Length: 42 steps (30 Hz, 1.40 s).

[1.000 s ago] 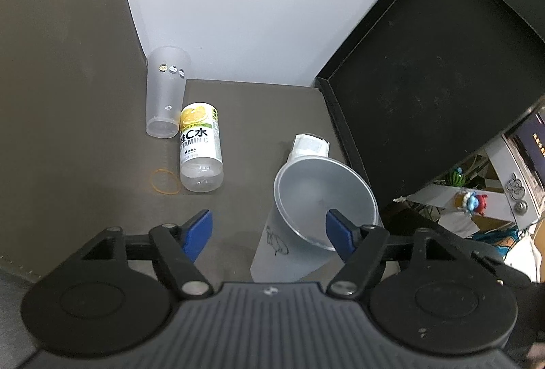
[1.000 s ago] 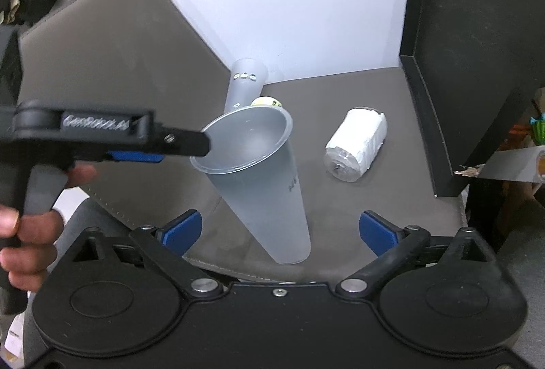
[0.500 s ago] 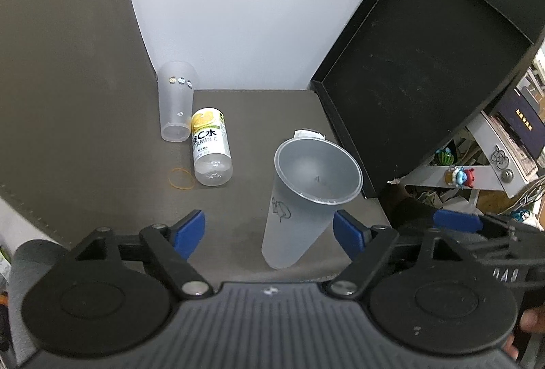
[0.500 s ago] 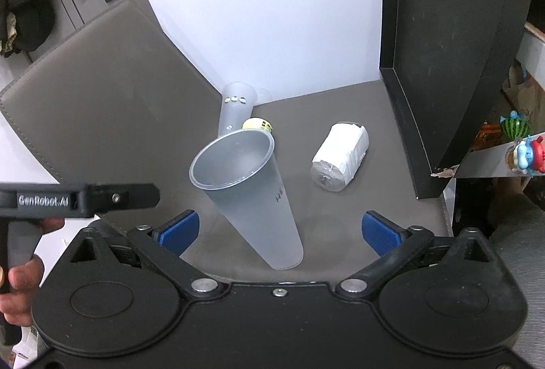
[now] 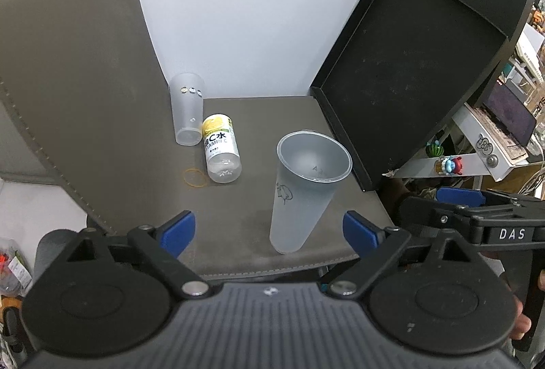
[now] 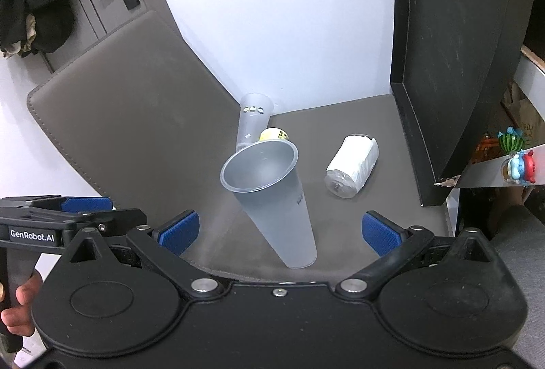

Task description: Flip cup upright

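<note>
Cup (image 5: 308, 188) upright on worktop (image 5: 259, 117), mouth up; task looks done. Left claw (image 5: 269, 227) and right claw (image 6: 277, 231) spread apart, empty, clear of it.

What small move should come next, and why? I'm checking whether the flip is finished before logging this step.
Probably just back both grippers away. The frosted cup stands mouth up on the grey mat. The left gripper and right gripper are both open, touching nothing. The second cup also seems upright, so no further flip looks needed.
</note>
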Each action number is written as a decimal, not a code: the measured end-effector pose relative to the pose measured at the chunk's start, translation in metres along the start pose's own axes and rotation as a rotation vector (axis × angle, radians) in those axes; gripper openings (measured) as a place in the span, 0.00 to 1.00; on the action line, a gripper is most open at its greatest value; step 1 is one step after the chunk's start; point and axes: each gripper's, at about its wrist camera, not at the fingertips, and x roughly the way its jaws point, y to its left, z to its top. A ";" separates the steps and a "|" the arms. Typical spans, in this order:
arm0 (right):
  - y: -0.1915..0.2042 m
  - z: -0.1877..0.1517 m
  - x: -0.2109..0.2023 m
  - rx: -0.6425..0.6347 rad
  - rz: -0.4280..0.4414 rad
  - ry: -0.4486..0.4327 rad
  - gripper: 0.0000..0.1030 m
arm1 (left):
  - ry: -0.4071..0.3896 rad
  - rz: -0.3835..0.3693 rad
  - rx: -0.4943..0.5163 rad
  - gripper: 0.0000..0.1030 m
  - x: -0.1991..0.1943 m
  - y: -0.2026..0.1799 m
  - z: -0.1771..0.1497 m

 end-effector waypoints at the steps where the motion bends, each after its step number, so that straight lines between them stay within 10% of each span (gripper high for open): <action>1: 0.001 0.000 -0.002 -0.003 0.003 -0.001 1.00 | -0.002 0.000 -0.001 0.90 -0.002 0.001 -0.001; 42: 0.011 -0.014 -0.013 -0.060 -0.056 0.037 1.00 | -0.058 0.008 0.017 0.91 -0.040 0.001 -0.018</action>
